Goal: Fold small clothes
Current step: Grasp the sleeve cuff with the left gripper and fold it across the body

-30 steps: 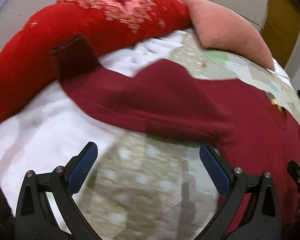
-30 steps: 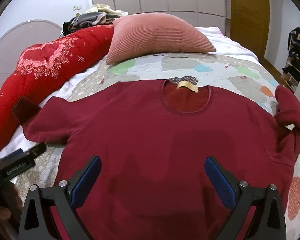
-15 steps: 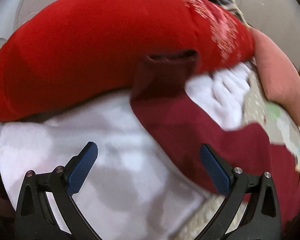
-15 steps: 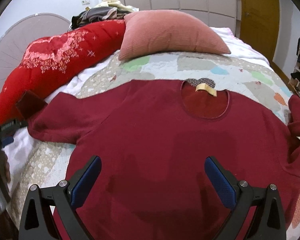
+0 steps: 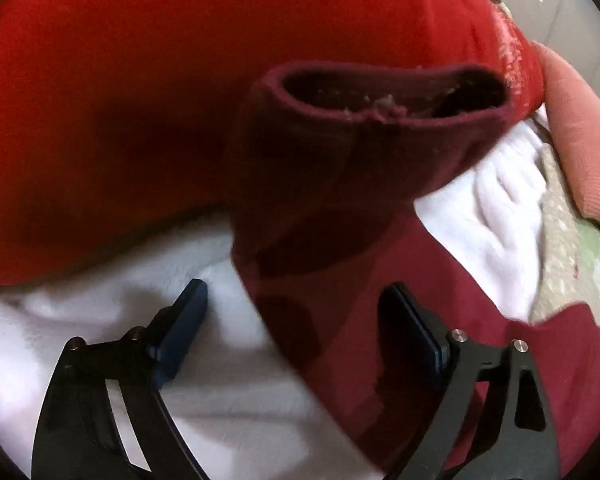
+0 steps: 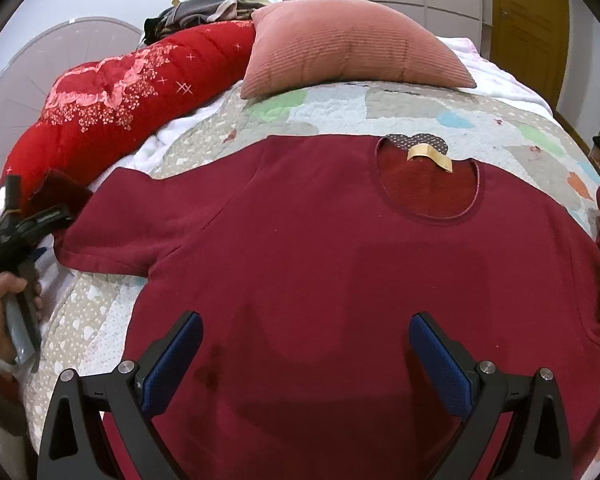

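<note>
Left tongs (image 5: 290, 326) agape — sleeve cuff (image 5: 380, 92) ahead

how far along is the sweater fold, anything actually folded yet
Done: the maroon sweater lies spread flat, front up, on the quilt. No fold shows yet. In hand: the left gripper, open, is at the sleeve near its cuff, not clamped. The right gripper hovers open above the hem. Left: both sleeves in, then the body.

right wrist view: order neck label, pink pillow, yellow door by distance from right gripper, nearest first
From the right gripper:
1. neck label, at the sweater's collar, ahead slightly right.
2. pink pillow, beyond on the quilt.
3. yellow door, far right behind the bed.
</note>
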`<state>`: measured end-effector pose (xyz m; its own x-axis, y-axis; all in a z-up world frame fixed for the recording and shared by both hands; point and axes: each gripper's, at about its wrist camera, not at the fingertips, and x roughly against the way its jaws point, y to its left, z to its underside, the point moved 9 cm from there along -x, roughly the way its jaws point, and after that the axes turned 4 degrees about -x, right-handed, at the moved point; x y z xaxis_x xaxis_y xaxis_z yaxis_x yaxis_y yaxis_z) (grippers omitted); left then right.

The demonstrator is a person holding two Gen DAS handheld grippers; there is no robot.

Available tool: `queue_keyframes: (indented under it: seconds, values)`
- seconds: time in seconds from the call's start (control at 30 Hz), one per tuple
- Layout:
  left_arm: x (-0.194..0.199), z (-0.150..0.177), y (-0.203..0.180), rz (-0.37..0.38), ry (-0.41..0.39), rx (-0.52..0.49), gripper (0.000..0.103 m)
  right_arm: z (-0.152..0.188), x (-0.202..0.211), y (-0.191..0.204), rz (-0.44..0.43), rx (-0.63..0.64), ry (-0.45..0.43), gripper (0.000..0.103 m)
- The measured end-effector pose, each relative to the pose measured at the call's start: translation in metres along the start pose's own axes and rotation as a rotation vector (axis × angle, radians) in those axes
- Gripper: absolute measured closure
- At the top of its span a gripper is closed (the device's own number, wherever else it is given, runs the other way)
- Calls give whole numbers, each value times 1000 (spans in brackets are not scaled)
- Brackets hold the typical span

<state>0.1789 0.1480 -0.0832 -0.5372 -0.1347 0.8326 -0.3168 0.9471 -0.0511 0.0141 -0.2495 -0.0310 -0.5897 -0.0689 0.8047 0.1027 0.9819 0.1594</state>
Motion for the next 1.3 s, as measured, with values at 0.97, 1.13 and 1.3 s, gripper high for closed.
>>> queue_keyframes:
  seconds: [0.97, 1.13, 1.3]
  values:
    - [174, 54, -248, 643, -61, -348, 93, -23, 58, -70, 55, -130, -118, 0]
    - [164, 141, -312, 690, 20, -501, 93, -22, 66, -103, 110, -173, -124, 0]
    - [155, 178, -323, 643, 74, -627, 67, -20, 74, -130, 154, -209, -132, 0]
